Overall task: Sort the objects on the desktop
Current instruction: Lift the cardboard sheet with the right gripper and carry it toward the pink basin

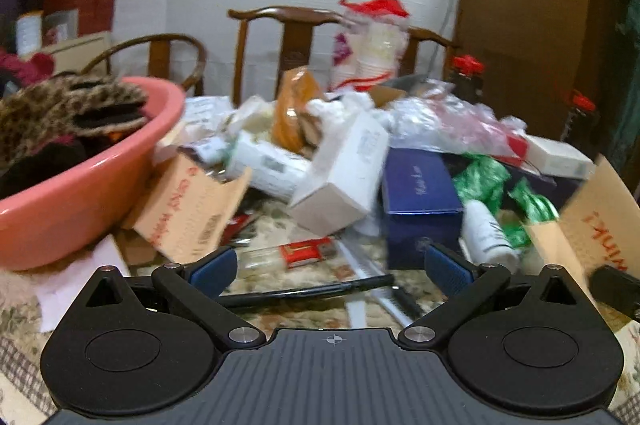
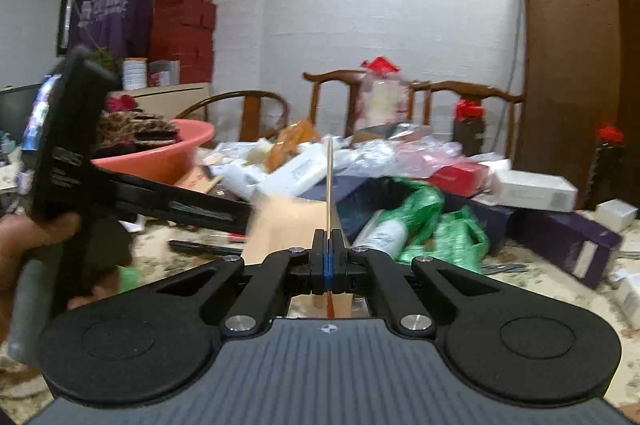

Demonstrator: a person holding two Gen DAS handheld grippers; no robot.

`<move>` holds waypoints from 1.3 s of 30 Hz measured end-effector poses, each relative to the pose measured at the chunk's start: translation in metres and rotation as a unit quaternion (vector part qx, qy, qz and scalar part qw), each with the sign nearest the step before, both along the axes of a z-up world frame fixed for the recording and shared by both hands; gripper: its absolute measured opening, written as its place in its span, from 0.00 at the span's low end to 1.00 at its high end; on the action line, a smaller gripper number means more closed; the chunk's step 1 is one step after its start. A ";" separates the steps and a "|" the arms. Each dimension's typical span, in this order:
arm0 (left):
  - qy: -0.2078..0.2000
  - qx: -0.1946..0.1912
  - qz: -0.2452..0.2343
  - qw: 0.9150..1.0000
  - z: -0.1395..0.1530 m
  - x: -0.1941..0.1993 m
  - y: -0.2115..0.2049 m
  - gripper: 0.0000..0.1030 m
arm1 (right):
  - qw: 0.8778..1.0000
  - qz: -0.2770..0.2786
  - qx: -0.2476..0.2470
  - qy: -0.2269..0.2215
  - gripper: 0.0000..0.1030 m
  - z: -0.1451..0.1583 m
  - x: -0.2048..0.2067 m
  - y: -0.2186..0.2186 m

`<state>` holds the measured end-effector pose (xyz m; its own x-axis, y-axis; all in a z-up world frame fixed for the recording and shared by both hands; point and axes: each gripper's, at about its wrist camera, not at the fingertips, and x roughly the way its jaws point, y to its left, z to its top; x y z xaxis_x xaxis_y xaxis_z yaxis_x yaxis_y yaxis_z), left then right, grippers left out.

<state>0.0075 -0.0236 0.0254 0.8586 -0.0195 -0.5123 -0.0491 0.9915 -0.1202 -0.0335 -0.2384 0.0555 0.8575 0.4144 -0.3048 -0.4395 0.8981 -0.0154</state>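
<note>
A cluttered table with a floral cloth (image 1: 280, 225) carries the whole heap. Largest on it is the round pink plastic basin (image 1: 80, 193) at the left, filled with leopard-print fabric (image 1: 68, 101). Beside it lie a tan cardboard carton printed in red (image 1: 188, 213), a tilted white rectangular box (image 1: 344, 173) and a dark blue glossy box (image 1: 416, 185), with a crumpled green plastic bag (image 2: 432, 221) and a white bottle (image 1: 488, 233) just beside that.

The task's thing in hand is a flat tan cardboard sheet (image 2: 329, 177), standing edge-on and upright in front of the right gripper (image 2: 329, 257), whose jaws are pressed tight on its lower edge. It looks light and fairly stiff but bendable, so a pinch near an edge suits it, though it may flex or swing.

The left gripper (image 1: 332, 269) hovers with its jaws spread wide and nothing between them, above a thin black pen (image 1: 320, 289) and a small red packet (image 1: 306, 251). The pen is slim and likely to roll; a hold at mid-shaft would suit.
</note>
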 end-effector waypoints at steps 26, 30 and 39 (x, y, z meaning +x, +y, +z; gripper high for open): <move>0.014 -0.019 0.039 0.999 -0.005 0.007 -0.005 1.00 | 0.998 -0.011 0.051 -0.031 0.00 -0.001 -0.010 0.009; 0.013 -0.045 0.034 0.998 -0.004 0.006 -0.001 1.00 | 0.997 -0.013 0.069 -0.024 0.00 0.000 -0.007 0.006; 0.025 -0.085 -0.001 0.996 0.000 0.007 -0.004 1.00 | 0.992 -0.015 0.124 -0.007 0.00 -0.001 -0.004 -0.004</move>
<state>0.0148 -0.0278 0.0252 0.8323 -0.1111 -0.5431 -0.0580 0.9569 -0.2845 -0.0379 -0.2423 0.0544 0.8740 0.4495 -0.1846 -0.4142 0.8878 0.2008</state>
